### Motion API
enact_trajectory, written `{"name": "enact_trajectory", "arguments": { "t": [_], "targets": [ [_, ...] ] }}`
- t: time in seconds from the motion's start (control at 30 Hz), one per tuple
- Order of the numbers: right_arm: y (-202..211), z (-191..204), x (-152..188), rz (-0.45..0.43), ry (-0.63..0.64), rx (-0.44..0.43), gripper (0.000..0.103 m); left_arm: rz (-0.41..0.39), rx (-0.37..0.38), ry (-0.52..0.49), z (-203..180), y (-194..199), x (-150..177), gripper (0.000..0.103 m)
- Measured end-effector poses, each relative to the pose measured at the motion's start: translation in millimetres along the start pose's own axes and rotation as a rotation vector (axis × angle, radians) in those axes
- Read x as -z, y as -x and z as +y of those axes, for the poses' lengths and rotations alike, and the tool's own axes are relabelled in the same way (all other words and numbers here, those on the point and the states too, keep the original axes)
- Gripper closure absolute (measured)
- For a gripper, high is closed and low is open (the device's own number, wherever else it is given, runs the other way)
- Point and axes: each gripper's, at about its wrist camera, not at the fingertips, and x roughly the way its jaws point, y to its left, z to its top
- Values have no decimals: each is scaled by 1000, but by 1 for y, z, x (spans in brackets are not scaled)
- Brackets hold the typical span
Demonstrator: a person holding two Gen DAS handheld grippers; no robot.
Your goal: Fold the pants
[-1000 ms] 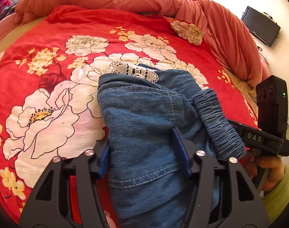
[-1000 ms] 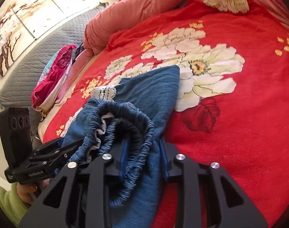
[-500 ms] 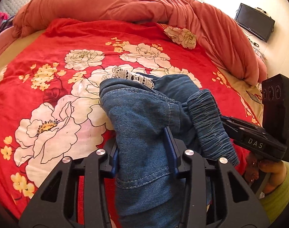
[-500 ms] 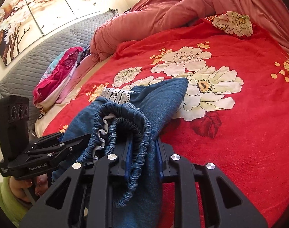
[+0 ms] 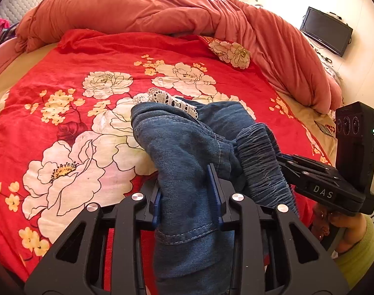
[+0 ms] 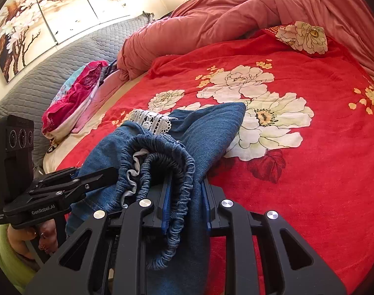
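**Spotter:** Where are the pants sitting for you?

**Operator:** I'm looking at the denim pants (image 5: 187, 147) bunched near the front edge of the red floral bedspread (image 5: 71, 113), lace hem (image 5: 167, 100) lying farthest from me. My left gripper (image 5: 188, 196) has just been closing its jaws, and they're now pressing a thick fold of denim between them. My right gripper (image 6: 185, 196) is standing nearly closed and is pinching the gathered elastic waistband (image 6: 162, 157).

**Spotter:** So what are you watching for?

**Operator:** I'm judging that both grips are bunching several layers, so I'm thinking of lifting both hands together and level, keeping the cloth taut between them, so the fold falls straight.

**Spotter:** Any risk?

**Operator:** The waistband is looking springy; I'm guessing it could slide out if I'm pulling unevenly.
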Motion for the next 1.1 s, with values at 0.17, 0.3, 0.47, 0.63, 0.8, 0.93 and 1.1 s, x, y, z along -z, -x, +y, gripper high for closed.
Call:
{"name": "enact_trajectory", "arguments": {
  "t": [0.17,0.3,0.47,0.63,0.8,0.93,1.1],
  "targets": [
    [-2,0,1,14,-2,8,83,12,-11,-5,2,-2,2,80],
    [-6,-1,1,29,-8,17,83,35,-26,12,10,-9,6,78],
    [-10,-6,2,43,-28,20,82,53,-28,47,19,-15,11,65],
    [-14,-11,4,57,-44,25,79,83,27,113,29,-24,15,63],
    [-21,-24,5,77,-102,-14,78,92,79,167,34,-29,15,73],
    [-11,-18,3,38,-89,-42,84,81,70,122,22,-18,10,82],
    [7,-1,-4,-11,-47,-40,84,53,71,100,14,-3,2,83]
  ]
}}
